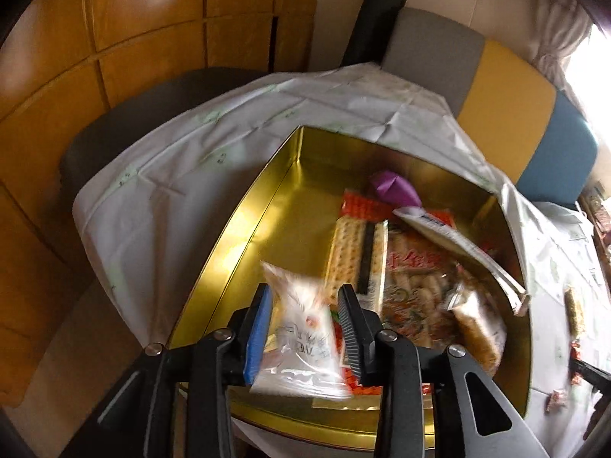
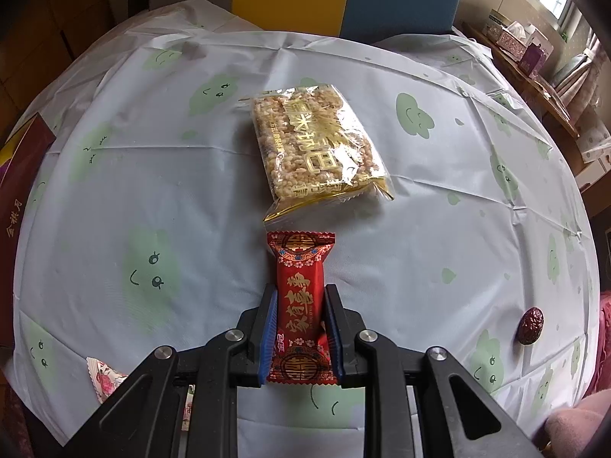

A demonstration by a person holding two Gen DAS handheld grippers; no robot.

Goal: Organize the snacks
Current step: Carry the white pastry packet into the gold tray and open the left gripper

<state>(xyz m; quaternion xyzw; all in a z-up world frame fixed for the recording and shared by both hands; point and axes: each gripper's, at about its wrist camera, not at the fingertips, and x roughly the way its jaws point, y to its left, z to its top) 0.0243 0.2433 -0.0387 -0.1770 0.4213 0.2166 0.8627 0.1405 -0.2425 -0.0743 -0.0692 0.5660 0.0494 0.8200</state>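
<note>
A white tablecloth (image 2: 191, 210) printed with green faces covers the table. The left gripper (image 1: 305, 297) straddles a white packet (image 1: 301, 328) over a gold tin (image 1: 236, 252); whether it pinches, one cannot tell. The right gripper (image 2: 299, 297) is clenched on a red candy (image 2: 299, 305).

A home dining room, cloud-print tablecloth (image 2: 191, 198), wood-panelled wall (image 1: 114, 19), curtained window (image 1: 561, 34), cushioned chair (image 1: 508, 103)

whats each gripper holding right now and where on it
Left gripper: a white snack packet, pinched across its middle, over the gold tin. Right gripper: a red candy wrapper, clamped at its sides.
</note>
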